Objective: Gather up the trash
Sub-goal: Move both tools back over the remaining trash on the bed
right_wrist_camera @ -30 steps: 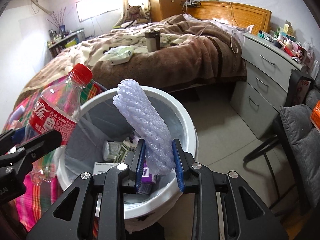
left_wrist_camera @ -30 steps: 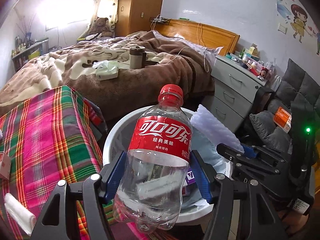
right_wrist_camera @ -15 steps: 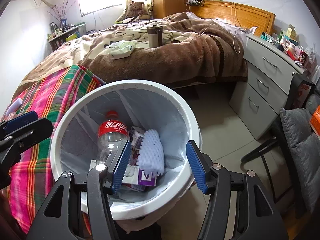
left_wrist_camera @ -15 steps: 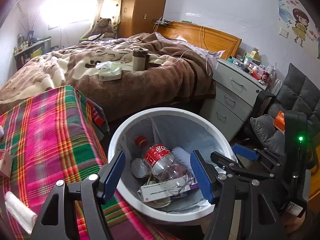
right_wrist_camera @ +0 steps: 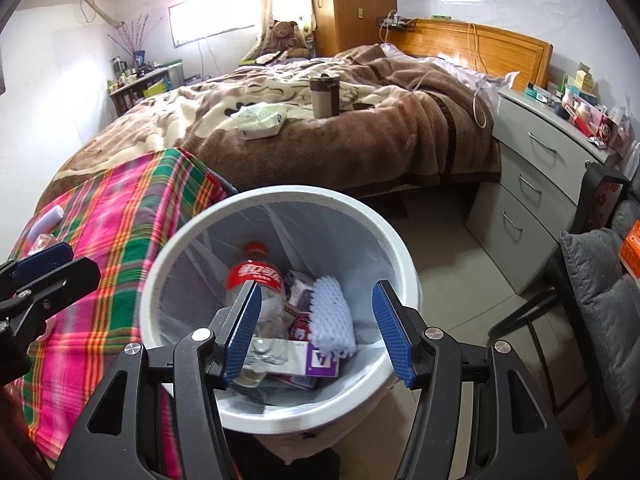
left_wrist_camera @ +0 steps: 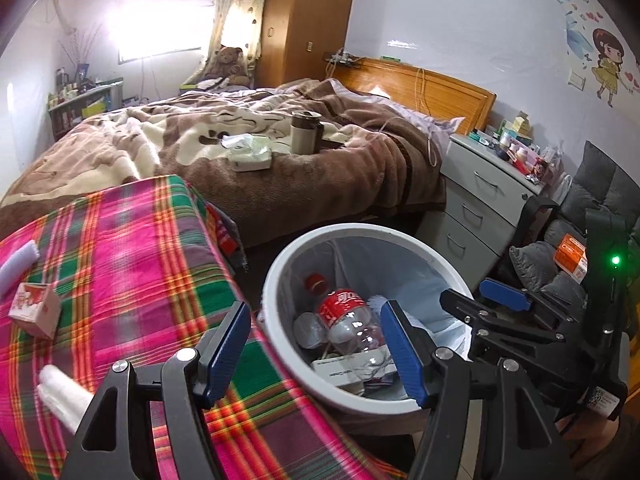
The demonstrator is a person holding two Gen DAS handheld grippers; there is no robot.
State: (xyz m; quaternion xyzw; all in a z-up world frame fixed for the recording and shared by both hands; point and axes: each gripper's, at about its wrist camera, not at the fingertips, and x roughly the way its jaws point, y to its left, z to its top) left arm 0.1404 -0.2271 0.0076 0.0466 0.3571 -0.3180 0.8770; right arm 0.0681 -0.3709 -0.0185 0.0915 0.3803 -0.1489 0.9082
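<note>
Bottle and foam lie in the bin as both grippers hang wide and empty above it.

The left gripper [left_wrist_camera: 316, 350] and right gripper [right_wrist_camera: 318, 334] are seen spread wide over the bin [right_wrist_camera: 168, 256], where the bottle [right_wrist_camera: 256, 280] and foam [right_wrist_camera: 332, 320] rest among boxes. The next pickup is judged best made by swinging over the cloth [left_wrist_camera: 132, 248] with jaws kept wide, then closing squarely on one item. A carton [left_wrist_camera: 36, 308] and white roll [left_wrist_camera: 60, 396] are shown only in the left view; the foam is plainly shown only in the right.
</note>
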